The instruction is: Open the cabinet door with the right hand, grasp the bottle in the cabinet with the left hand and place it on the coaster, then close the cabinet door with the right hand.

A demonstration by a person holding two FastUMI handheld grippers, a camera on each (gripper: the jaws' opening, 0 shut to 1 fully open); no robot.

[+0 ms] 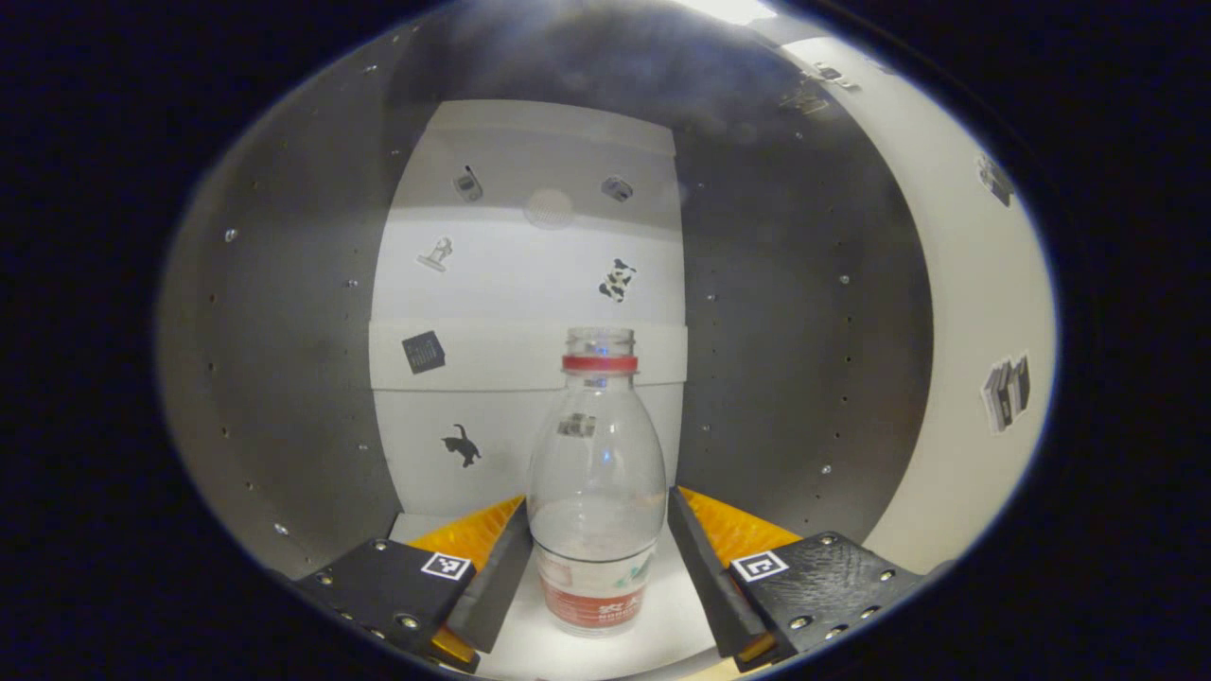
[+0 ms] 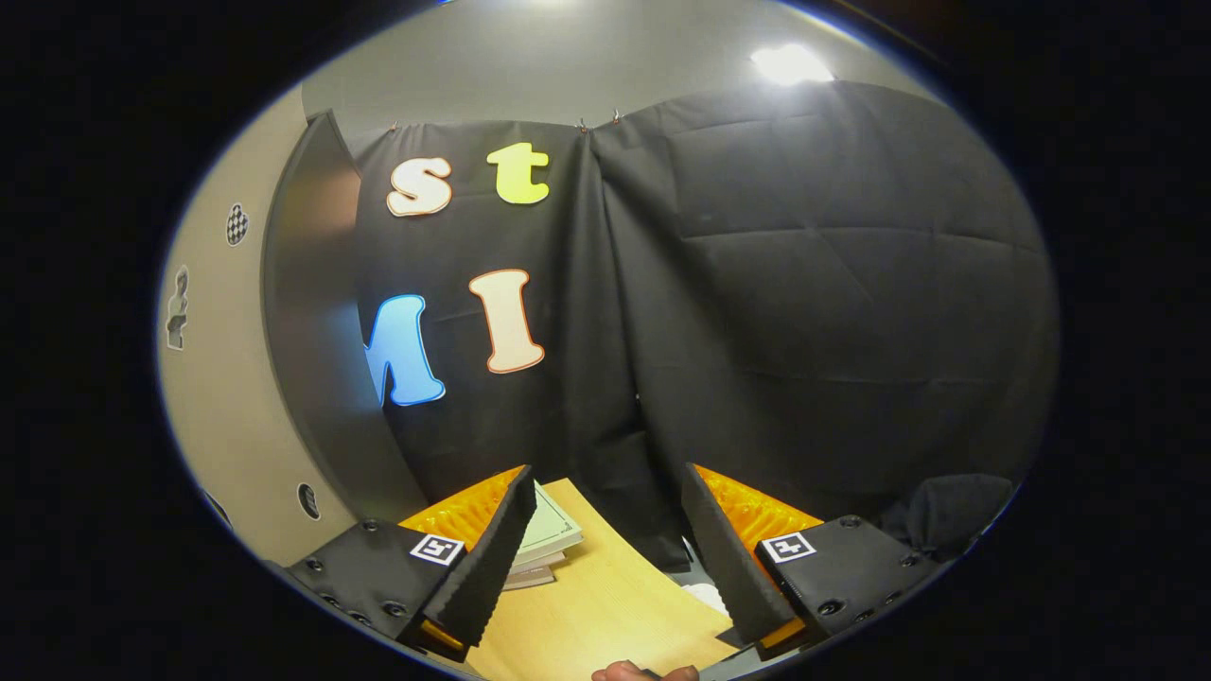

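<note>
Left gripper view: the left tongs point(image 1: 598, 558) reach into the open cabinet point(image 1: 284, 331), fingers spread apart at the bottom of the frame. The bottle point(image 1: 596, 492) stands upright between them at lower centre, on the white cabinet floor point(image 1: 662, 615). It is clear plastic with a red neck ring, no cap visible, and a red-and-white label low on the body. The foam pads point(image 1: 497, 577) flank the bottle's lower half; the left pad looks just at the bottle wall, the right pad slightly off it, but whether either one touches I cannot tell. Grey side walls with rows of small holes fill left and right of frame. The white back panel point(image 1: 530, 284) at centre carries small dark stickers. The cabinet's pale front edge point(image 1: 965, 378) curves down the right side, also with stickers.

Right gripper view: the right tongs point(image 2: 605, 553) are spread apart at the bottom of the frame, holding nothing. Between the fingers lies the wooden counter point(image 2: 605, 605). A stack of books point(image 2: 549, 539) sits on it just beyond the left finger. The cabinet door point(image 2: 312, 331), grey, stands edge-on at left of frame, beside a beige panel point(image 2: 227, 378). A fingertip point(image 2: 629, 672) shows at bottom centre.
</note>
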